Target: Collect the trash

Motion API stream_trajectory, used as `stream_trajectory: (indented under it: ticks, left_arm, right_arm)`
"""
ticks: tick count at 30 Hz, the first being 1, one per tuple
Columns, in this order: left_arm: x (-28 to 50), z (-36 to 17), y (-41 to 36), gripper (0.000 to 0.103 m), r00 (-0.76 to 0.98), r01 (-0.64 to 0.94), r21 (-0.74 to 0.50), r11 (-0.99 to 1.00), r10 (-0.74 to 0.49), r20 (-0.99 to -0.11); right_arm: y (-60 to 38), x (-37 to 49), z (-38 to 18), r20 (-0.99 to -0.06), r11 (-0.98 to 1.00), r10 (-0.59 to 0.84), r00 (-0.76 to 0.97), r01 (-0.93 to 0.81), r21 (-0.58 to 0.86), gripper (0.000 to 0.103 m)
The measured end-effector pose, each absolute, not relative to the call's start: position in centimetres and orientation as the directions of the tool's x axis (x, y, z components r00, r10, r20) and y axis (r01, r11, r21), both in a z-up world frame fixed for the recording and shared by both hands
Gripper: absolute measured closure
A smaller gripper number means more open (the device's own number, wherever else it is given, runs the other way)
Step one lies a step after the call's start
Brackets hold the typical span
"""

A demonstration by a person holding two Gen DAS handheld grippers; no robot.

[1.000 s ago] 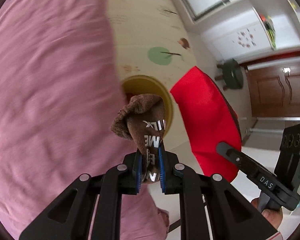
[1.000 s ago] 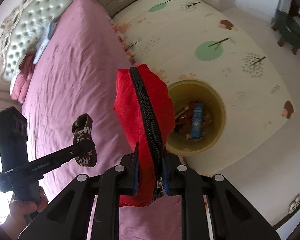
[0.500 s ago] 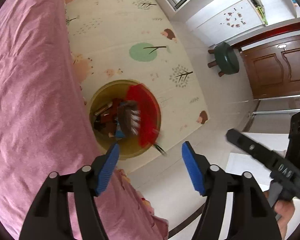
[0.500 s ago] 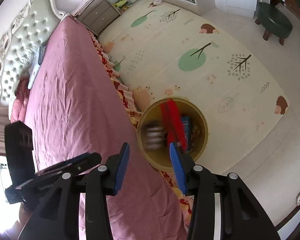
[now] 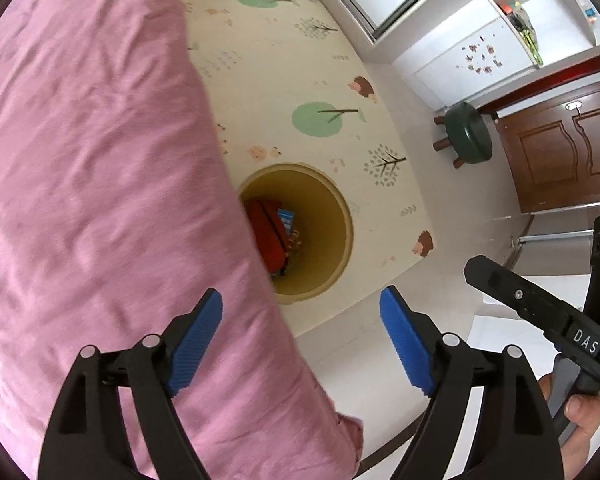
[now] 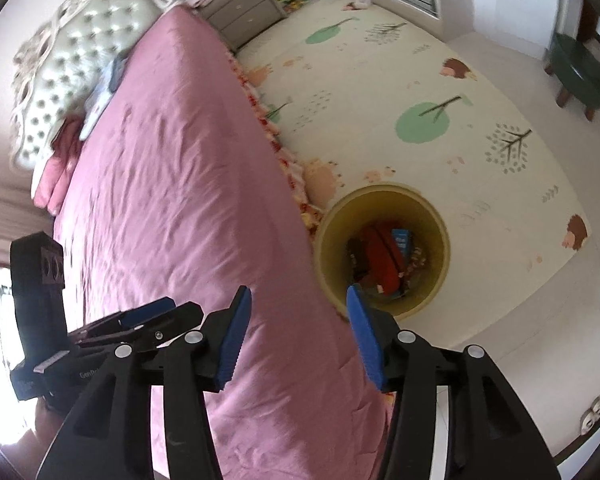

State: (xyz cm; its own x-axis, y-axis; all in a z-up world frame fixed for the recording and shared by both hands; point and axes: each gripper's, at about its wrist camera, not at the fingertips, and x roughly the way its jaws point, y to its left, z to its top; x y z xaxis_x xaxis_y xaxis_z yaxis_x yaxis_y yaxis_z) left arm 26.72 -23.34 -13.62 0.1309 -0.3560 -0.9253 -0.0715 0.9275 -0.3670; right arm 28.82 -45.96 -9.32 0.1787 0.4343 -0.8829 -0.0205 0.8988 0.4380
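A second earlier your left claw (image 5: 300, 340) was clenched on a brown sock and your right claw (image 6: 296, 332) was clenched on a red zip pouch (image 6: 384, 264). By this moment both had let go: the blue pads (image 5: 192, 344) of the left claw stood wide apart and were opening further, with nothing between them, and the right claw's jaws were parted less widely and were also opening, likewise empty. Half a second before, the two things were a blur over the bin; now the pouch lay settled inside it.

Nearest to you, the left claw hung over the edge of the pink bed (image 5: 100, 200), with pale floor showing between its pads. The right claw's left pad sat over the bedspread and its right pad overlapped the near rim of the yellow bin (image 6: 440, 280). In the left wrist view the other claw and your hand (image 5: 584, 420) gripping its handle showed at the lower right.

Beyond both claws and well below them, the bin stood on the play mat (image 6: 380, 100) just beside the bed's edge. The red pouch lay in its bottom, next to a blue packet (image 6: 402, 240) and some darker bits. You could not pick out the sock clearly among them.

Farther off stood a green stool (image 5: 468, 132) and a brown door (image 5: 560, 152).
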Motion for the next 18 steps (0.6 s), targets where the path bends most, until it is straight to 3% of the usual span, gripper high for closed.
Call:
stream_trajectory:
  ticks: [12,18]
  left_arm:
    - [14.4,-9.8,-12.0,0.008,0.189,-0.218,-0.273,0.937,-0.234,-0.954]
    - [8.0,-8.6,-7.5,0.007,0.210,-0.322,-0.247,0.914,-0.185,-0.960]
  right_arm:
    - [-34.6,21.3,-7.5,-0.878,0.871,0.474,0.065,-0.179,0.457,0.042]
    - [-29.2,17.1,-6.5,-0.873,0.843,0.488,0.008,-0.264,0.469,0.036]
